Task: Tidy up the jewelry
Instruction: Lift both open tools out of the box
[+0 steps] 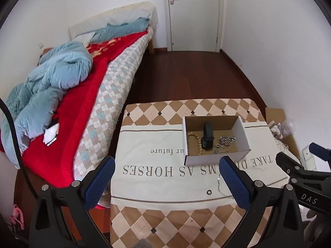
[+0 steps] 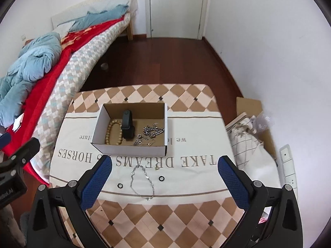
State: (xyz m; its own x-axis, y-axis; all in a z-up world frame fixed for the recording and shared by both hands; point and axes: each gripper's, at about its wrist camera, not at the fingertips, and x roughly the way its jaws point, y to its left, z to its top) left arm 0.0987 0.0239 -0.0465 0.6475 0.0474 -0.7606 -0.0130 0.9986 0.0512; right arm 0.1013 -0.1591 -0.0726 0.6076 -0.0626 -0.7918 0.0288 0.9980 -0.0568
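Both grippers hang spread, pinching nothing: right gripper [image 2: 164, 177] above the loose bits, left gripper [image 1: 167, 180] beside it. Just ahead, thin silver chain necklace [image 2: 142, 180] and two small dark rings [image 2: 120, 185] lie on the cream printed cloth [image 2: 196, 177], prob. next. Beyond, open white cardboard box [image 2: 132, 150] w/ wooden bead bracelet [image 2: 113, 132], black watch [image 2: 127, 127], silver chain [image 2: 154, 131] sorted inside.

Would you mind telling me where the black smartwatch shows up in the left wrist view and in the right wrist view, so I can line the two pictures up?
Left wrist view: the black smartwatch lies inside the cardboard box, right of centre, with wooden beads on its left.
Right wrist view: the black smartwatch lies in the same cardboard box, just left of centre.
Shared landmark: the "HORSES" lettering on the cloth, printed in front of the box.
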